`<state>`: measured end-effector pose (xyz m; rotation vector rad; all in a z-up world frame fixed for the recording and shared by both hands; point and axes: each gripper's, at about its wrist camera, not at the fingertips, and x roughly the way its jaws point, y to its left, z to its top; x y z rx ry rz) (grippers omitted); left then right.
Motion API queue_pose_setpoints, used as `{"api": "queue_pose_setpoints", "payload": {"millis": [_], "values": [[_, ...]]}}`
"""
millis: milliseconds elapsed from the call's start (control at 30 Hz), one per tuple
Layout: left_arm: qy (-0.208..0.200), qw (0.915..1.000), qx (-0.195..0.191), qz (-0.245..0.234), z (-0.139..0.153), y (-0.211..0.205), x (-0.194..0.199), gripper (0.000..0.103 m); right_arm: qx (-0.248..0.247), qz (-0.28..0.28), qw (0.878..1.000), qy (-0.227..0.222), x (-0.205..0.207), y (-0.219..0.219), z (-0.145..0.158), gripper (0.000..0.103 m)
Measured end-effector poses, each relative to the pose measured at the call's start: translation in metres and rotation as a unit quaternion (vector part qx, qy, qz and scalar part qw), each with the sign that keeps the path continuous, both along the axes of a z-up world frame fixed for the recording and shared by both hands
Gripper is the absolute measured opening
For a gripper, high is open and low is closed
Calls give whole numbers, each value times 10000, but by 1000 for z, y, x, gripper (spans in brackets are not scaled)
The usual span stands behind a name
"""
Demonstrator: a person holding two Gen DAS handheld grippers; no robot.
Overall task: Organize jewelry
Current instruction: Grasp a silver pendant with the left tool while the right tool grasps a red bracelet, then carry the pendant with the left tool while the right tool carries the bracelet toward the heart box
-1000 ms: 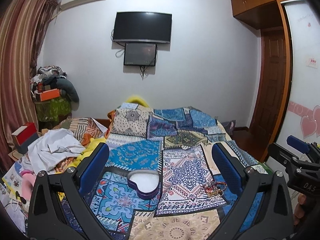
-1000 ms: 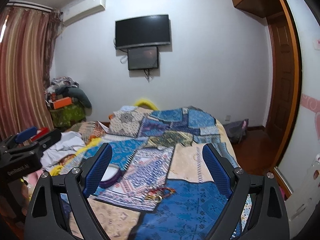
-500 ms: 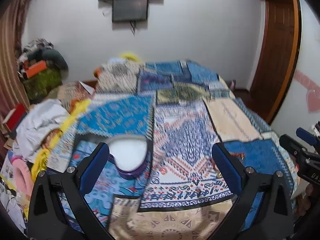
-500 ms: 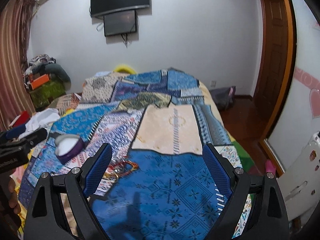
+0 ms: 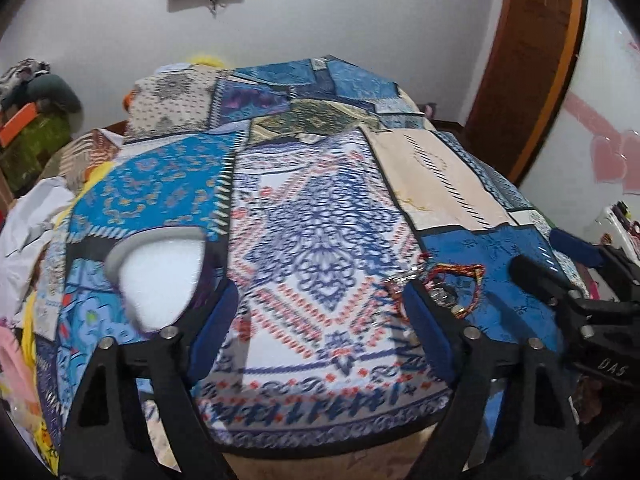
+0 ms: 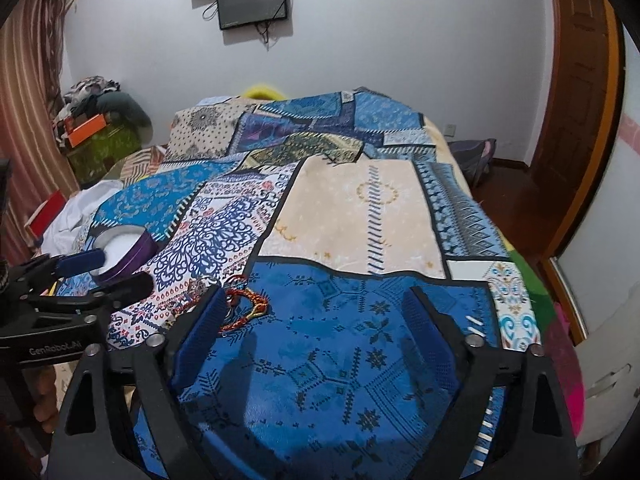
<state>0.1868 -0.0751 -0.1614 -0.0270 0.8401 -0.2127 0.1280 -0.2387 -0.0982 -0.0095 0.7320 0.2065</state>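
A heart-shaped purple box with a white lining (image 5: pixel 158 276) lies open on the patterned bedspread, just beyond my left gripper's left finger; it also shows in the right wrist view (image 6: pixel 122 250). A small pile of red and gold bracelets and silver jewelry (image 5: pixel 448 284) lies beside the left gripper's right finger, and by the right gripper's left finger (image 6: pixel 240 308). My left gripper (image 5: pixel 320 332) is open and empty above the bed. My right gripper (image 6: pixel 316 332) is open and empty over a blue patch.
The patchwork bedspread (image 6: pixel 352 208) covers the whole bed. Clothes and boxes are piled left of the bed (image 5: pixel 28 216). A wooden door (image 6: pixel 576 80) stands at the right. A screen (image 6: pixel 252 0) hangs on the far wall.
Both grippers have tilted down and moved closer to the bed. The box and the jewelry pile now appear larger and nearer the fingers. Both grippers stay open.
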Motion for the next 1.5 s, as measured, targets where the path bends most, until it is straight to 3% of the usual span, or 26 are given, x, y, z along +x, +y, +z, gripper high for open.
{"api": "queue_pose_setpoints", "payload": {"millis": [167,500,733,933,1500], "values": [[170,9993,-149,-299,-7,-12,10,58,96,232,9995,203,10,3,-7,64],[317,9968,-457,-577,-17,-21,17,42,211,684,9960,528,19,16,-22,37],[367,9952,-550,-728,-20,-27,20,16,81,822,9947,611,23,24,-30,17],[343,9953,-576,-696,-18,-25,18,16,130,855,9946,578,22,24,-29,7],[-178,9965,-695,-430,26,0,-5,16,200,712,9973,-17,6,26,17,3]]}}
